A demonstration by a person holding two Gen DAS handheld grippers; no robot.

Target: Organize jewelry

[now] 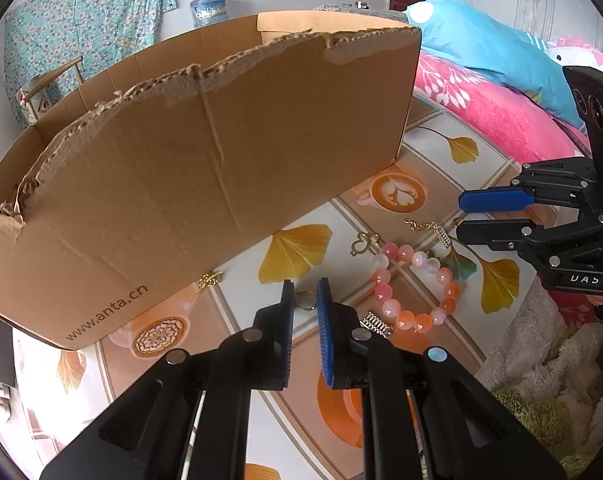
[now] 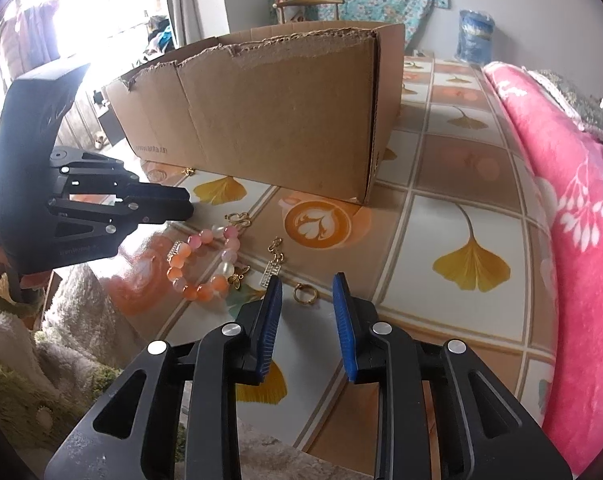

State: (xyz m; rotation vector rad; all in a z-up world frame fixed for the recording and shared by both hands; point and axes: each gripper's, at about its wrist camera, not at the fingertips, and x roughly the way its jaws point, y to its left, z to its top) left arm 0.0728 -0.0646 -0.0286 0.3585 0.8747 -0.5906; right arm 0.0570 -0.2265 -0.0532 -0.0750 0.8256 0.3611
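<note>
A pink and orange bead bracelet (image 1: 415, 286) lies on the patterned tablecloth; it also shows in the right wrist view (image 2: 203, 264). My left gripper (image 1: 305, 290) is open with a narrow gap, its tips on either side of a gold ring (image 1: 304, 301). My right gripper (image 2: 306, 286) is open around another gold ring (image 2: 304, 293). Gold charms (image 1: 364, 242) and a chain with a clear pendant (image 1: 433, 230) lie near the bracelet. A torn cardboard box (image 1: 189, 168) stands behind them, open at the top.
A pink floral blanket (image 2: 573, 208) and a blue pillow (image 1: 481, 48) lie along the right side. A fluffy cloth (image 2: 29, 360) lies at the near edge. A chair (image 2: 309, 4) and a blue wrapped roll (image 2: 475, 40) stand behind the table.
</note>
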